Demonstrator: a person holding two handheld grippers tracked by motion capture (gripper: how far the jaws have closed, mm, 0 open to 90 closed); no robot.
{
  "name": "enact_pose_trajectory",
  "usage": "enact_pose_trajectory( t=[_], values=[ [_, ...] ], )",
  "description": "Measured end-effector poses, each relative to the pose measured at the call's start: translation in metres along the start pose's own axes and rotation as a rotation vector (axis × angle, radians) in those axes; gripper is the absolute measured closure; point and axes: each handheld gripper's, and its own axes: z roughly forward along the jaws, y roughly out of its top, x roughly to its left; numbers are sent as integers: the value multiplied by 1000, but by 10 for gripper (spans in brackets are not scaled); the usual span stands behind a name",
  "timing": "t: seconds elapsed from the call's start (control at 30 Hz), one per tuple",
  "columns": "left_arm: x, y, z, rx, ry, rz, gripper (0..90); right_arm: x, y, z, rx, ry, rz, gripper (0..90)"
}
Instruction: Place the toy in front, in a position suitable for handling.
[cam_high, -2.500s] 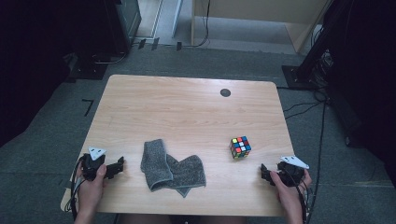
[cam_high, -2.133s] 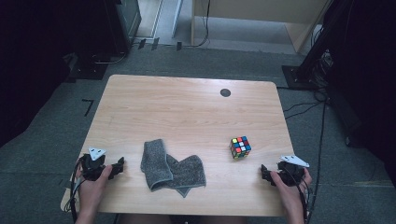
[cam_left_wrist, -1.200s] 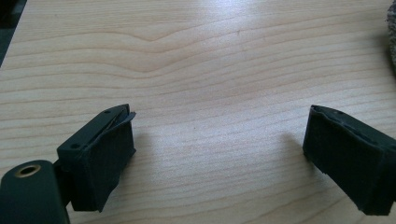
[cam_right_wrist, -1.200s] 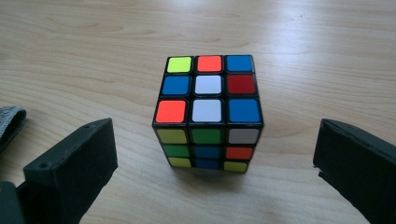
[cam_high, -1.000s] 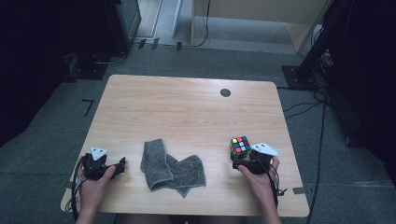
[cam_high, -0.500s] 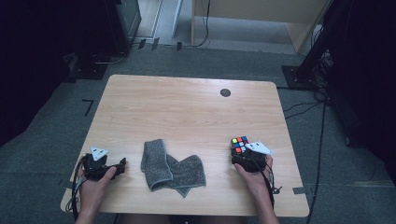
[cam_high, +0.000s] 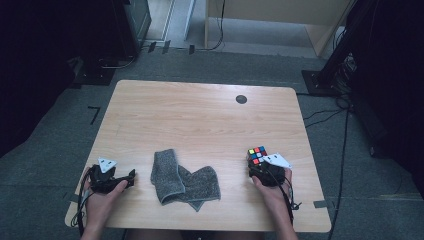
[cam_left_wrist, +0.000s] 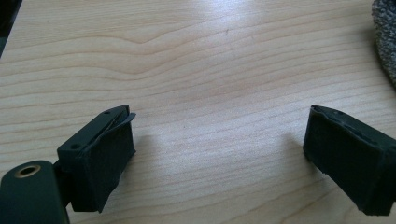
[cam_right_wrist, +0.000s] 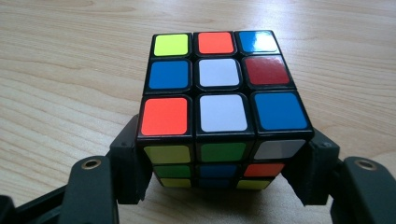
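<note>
Cube sits gripped between right gripper jaws.

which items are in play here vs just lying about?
In play:
- puzzle cube, sitting between the right gripper fingers, which have just been closing and now press its sides

Lying about:
- grey towel, crumpled mid-table, untouched
- left gripper, open over bare wooden table
- dark round spot near the far edge

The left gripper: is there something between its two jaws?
No. In the left gripper view the left gripper stands open over bare table, nothing between its jaws.
</note>
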Motion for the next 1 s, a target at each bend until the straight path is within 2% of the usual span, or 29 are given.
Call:
enact_pose_trajectory(
  t=[0.13, 0.27, 0.47, 0.53, 0.57, 0.67, 0.83, 0.93, 1.0],
  values=[
    [-2, 1, -1, -17, 27, 17, 89, 1, 2, -4, -13, 5, -5, 342],
    [-6, 2, -1, -24, 26, 34, 89, 4, 3, -7, -16, 18, -19, 342],
    [-18, 6, -9, -50, -14, 37, 90, 8, 7, -12, -16, 59, -32, 342],
    [-25, 10, -13, -64, -57, 27, 90, 10, 9, -14, -14, 59, -42, 342],
    [-31, 13, -16, -73, -71, 34, 89, 11, 10, -15, -15, 59, -49, 341],
    [-46, 20, -20, -88, -99, 73, 90, 13, 13, -21, -17, 76, -59, 342],
    [-76, 26, -26, -103, -162, 137, 89, 16, 18, -27, -18, 103, -46, 341],
    [-93, 26, -26, -112, -187, 193, 89, 21, 20, -29, -24, 106, -48, 342],
    [-106, 27, -23, -100, -208, 241, 85, 28, 23, -28, -24, 132, -37, 341]
  ],
)
